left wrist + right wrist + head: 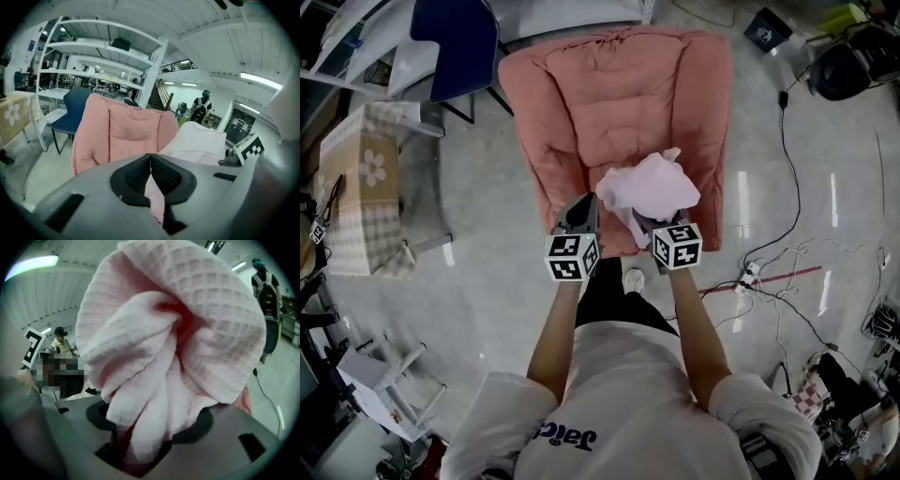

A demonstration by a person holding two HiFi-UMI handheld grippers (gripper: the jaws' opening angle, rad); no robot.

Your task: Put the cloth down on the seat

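Note:
A pale pink waffle cloth (649,187) is bunched up above the front of the seat of a salmon-pink padded armchair (609,94). My right gripper (649,223) is shut on it from below; in the right gripper view the cloth (178,333) fills the space between the jaws and hides the right gripper (154,427) pads. My left gripper (586,204) is close to the cloth's left edge, over the seat's front left. In the left gripper view the left gripper (150,157) has its pads meeting at the tips, with the armchair (117,136) ahead and the cloth (201,140) at the right.
A blue chair (455,42) stands behind the armchair at the left. A box draped in checked fabric (361,187) sits at the far left. Cables (769,272) trail over the floor at the right. White shelving (93,61) and a standing person (201,105) are in the background.

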